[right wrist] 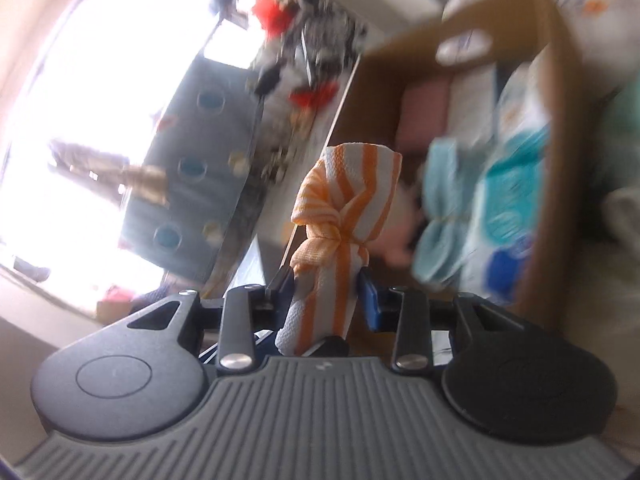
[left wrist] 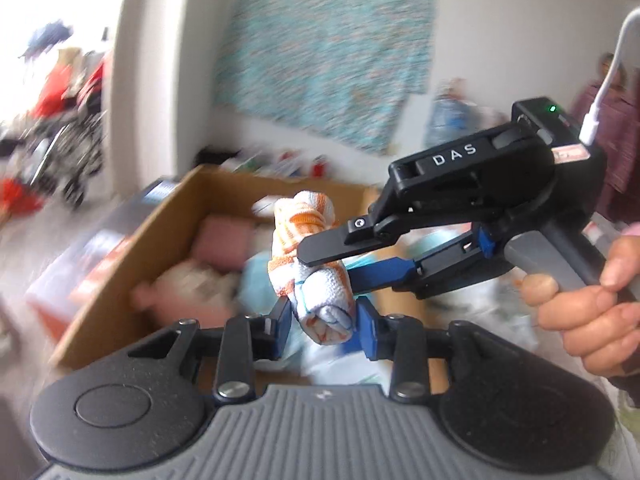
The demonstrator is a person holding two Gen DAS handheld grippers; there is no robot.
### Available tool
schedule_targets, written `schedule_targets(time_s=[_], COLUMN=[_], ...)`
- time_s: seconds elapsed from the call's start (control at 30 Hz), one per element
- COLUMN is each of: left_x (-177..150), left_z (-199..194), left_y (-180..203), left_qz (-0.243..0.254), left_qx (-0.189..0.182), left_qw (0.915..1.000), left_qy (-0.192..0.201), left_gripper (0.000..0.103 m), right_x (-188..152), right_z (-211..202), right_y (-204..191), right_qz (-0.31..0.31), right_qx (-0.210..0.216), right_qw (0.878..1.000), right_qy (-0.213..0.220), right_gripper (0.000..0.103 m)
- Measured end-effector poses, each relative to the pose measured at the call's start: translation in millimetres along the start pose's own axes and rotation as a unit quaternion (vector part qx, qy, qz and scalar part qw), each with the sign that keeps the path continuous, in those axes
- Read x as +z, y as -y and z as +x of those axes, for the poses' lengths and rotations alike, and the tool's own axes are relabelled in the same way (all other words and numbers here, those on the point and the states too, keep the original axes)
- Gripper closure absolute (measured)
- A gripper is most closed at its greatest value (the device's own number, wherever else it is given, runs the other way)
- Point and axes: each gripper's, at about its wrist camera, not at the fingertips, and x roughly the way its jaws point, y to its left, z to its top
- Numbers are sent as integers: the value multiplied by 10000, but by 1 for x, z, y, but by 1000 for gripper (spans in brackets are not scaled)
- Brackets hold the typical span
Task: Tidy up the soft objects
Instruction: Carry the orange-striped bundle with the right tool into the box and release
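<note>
Both tongs hold the same towel. Left tongs (left wrist: 324, 326) grip the lower end of the rolled towel (left wrist: 310, 264), one blue pad on each side of the roll. Right tongs (left wrist: 320, 266) come in from the right side of this view and pinch the middle of the roll, the black finger in front of it and the blue finger behind. A hand (left wrist: 588, 316) holds the grey handle of that tool, and a white cable goes up from its top.

From the right wrist view, the right tongs (right wrist: 326, 294) press on the towel (right wrist: 340, 232) in its lower half, narrow, with the cloth filling the gap.

White with orange stripes, the towel is rolled into a long bundle and knotted near its middle. In both views its long axis stands nearly upright and leans a little; the free end points up and away from the cameras. It hangs in the air, above and in front of an open cardboard box (left wrist: 128, 248).

Inside the box (right wrist: 556, 160) lie soft things, blurred: a pink one (left wrist: 224, 244) and light blue ones (right wrist: 444, 208).
</note>
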Motion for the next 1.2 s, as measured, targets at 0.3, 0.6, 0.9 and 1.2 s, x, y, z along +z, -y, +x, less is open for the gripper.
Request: schedule_targets(time_s=[0.3,0.6,0.9,1.2], left_x=[-13,-16,-17,-25], left_z=[-14,-24,-23,-25], left_y=[-60,-67,-72,-81], left_qz=[-885,-636,-674,-750], left_qx=[267,253,341,311], left_qw=[9952,9976,9971,9966], left_qy=[-314,-139,-22,-172], left_gripper=[63,54,50,46], right_x=[9,8,20,9], right_z=[107,149,148,171], right_y=[1,30,26,22], right_qz=[351,492,343,-96], right_qx=[48,-578,-593,-1386], right_qw=[9917,9800,9835,9712], right_qy=[-1237,-1841,-1672,-1936], right_gripper=[69,68,68,60])
